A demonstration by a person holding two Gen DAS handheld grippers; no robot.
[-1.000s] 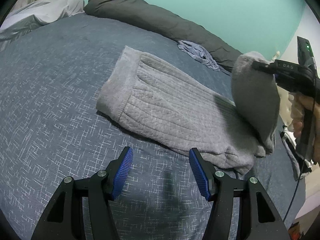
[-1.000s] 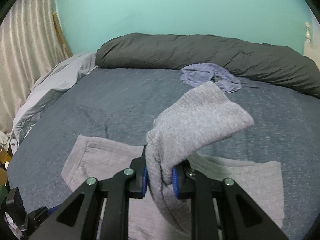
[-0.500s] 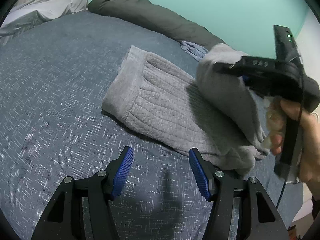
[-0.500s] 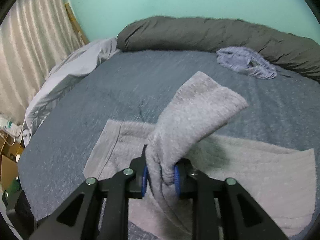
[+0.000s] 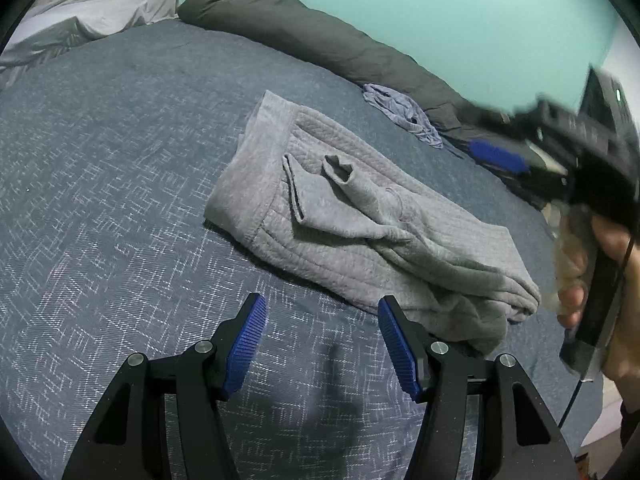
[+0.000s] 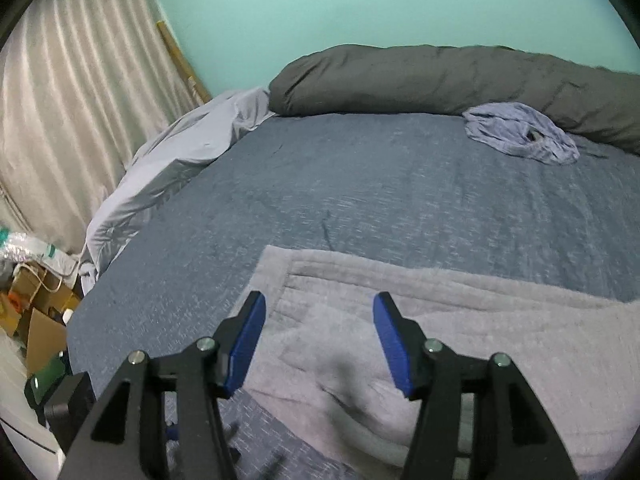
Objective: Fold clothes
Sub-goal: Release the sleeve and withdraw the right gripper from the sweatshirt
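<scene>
Left wrist view: your left gripper hovers low over the blue bedspread, its blue-padded fingers spread wide with nothing between them. Just ahead lies the grey sweater, flat on the bed, with a sleeve laid back across the body, cuff pointing toward the ribbed hem. Off to the right your right gripper shows blurred above the bed, held in your hand, clear of the cloth. From the right wrist, that gripper hangs over the sweater with its fingers parted and empty, fabric directly below them. Farther back, a crumpled lavender garment sits against the long dark grey bolster along the teal wall. At the bed's left edge there's a pale sheet bunched up, with the curtain behind it.
</scene>
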